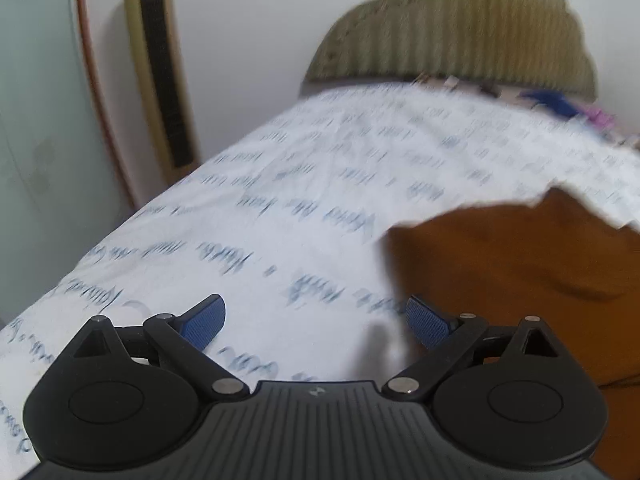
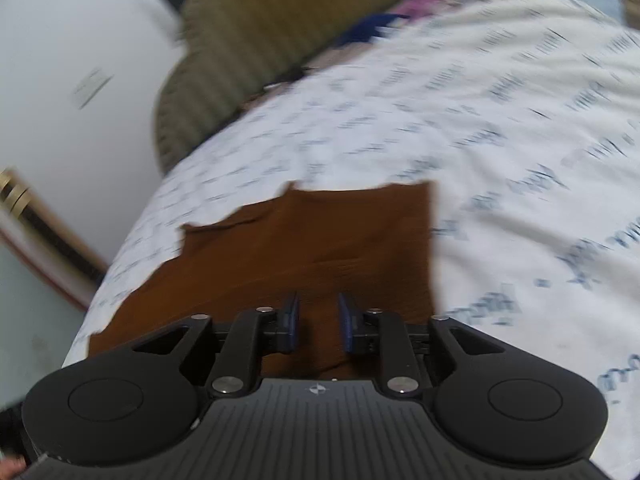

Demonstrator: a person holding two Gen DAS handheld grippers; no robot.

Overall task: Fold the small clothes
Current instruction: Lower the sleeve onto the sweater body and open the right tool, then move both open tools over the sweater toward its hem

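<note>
A brown garment point(image 1: 520, 272) lies flat on a bed sheet point(image 1: 280, 208), white with blue script print. In the left wrist view it fills the right side, and its left edge is beside the right fingertip. My left gripper point(image 1: 314, 308) is wide open over bare sheet, with nothing between its blue pads. In the right wrist view the brown garment point(image 2: 312, 232) lies spread straight ahead, with a ragged left edge. My right gripper point(image 2: 319, 298) hovers over its near part. Its jaws stand a narrow gap apart, and I see only cloth below them, none pinched.
An olive ribbed cushion point(image 1: 460, 32) stands at the head of the bed against the white wall. Blue and pink clothes point(image 1: 560, 104) lie beside it. A gold tower unit point(image 1: 160, 72) and a glass panel point(image 1: 36, 120) stand left of the bed.
</note>
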